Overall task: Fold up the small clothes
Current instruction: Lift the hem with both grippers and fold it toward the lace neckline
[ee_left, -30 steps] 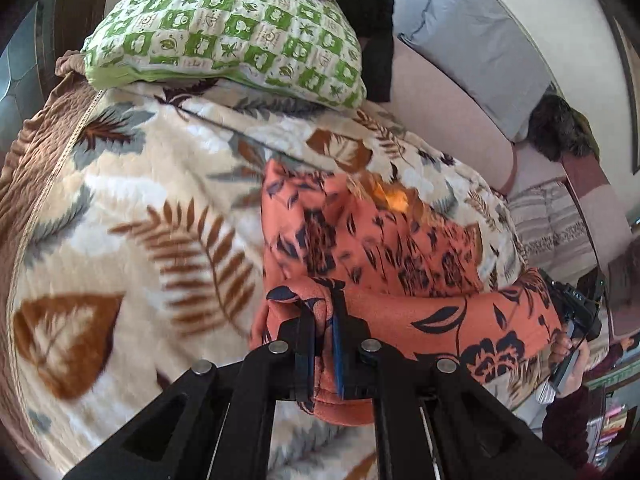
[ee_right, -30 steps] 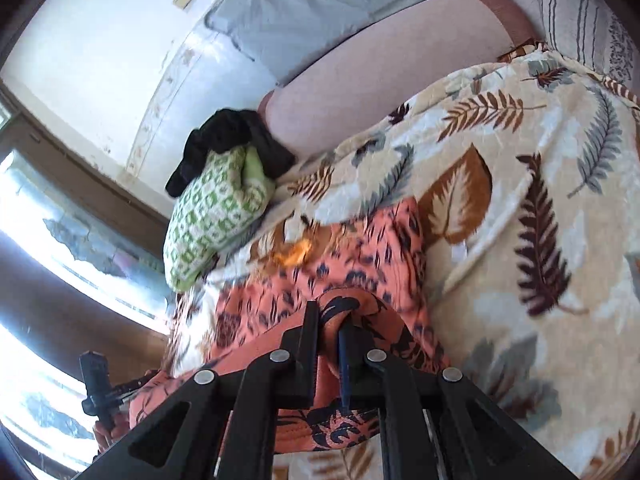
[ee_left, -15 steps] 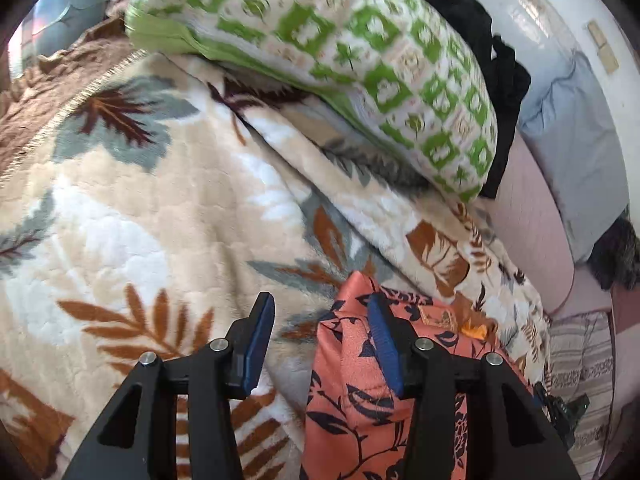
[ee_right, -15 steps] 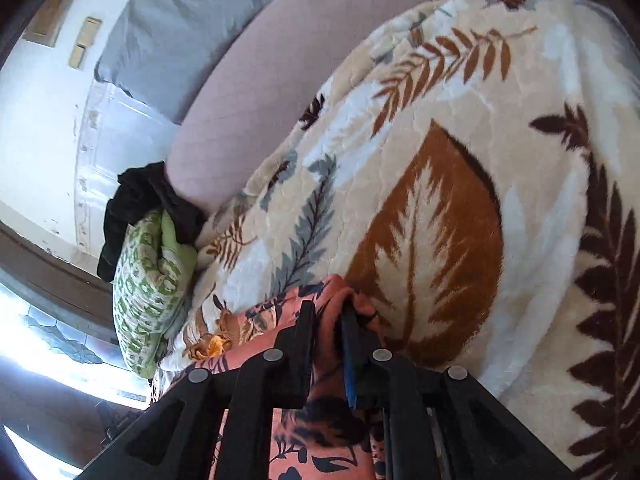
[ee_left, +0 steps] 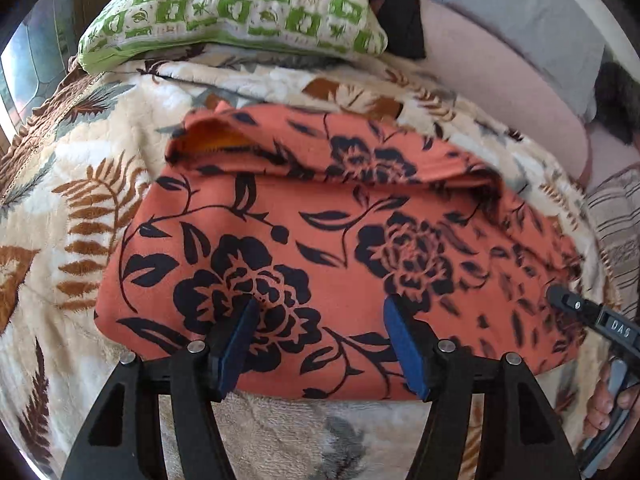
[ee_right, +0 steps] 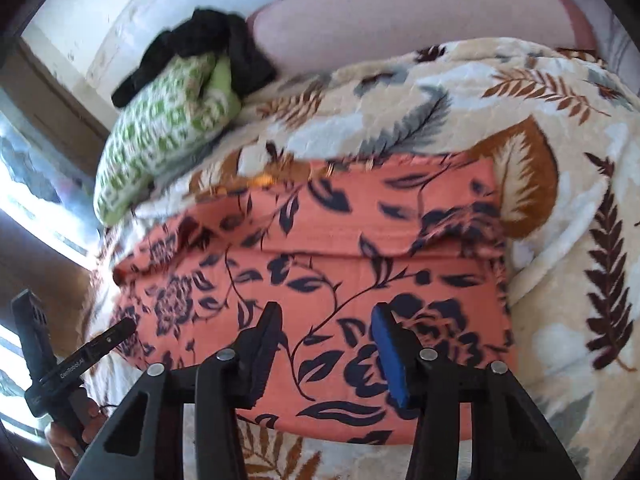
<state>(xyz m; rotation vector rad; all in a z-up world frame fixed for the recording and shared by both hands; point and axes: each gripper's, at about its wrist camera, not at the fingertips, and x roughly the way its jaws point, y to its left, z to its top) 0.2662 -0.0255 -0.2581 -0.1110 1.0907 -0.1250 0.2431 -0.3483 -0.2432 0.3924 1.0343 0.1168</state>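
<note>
Orange garment (ee_left: 340, 248) lies folded on leaf blanket (ee_left: 80, 184). Left gripper (ee_left: 320, 340) and right gripper (ee_right: 326, 346) both wide, holding nothing. Green pillow (ee_left: 240, 8) and black cloth (ee_right: 208, 44) behind.

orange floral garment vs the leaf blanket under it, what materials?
Orange floral garment: looks like thin matte woven or knit cloth; it lies flat with crisp fold edges, no sheen. Leaf blanket: likely plush fleece; fuzzy, embossed pile catches the light. Exact fibre cannot be told.
</note>
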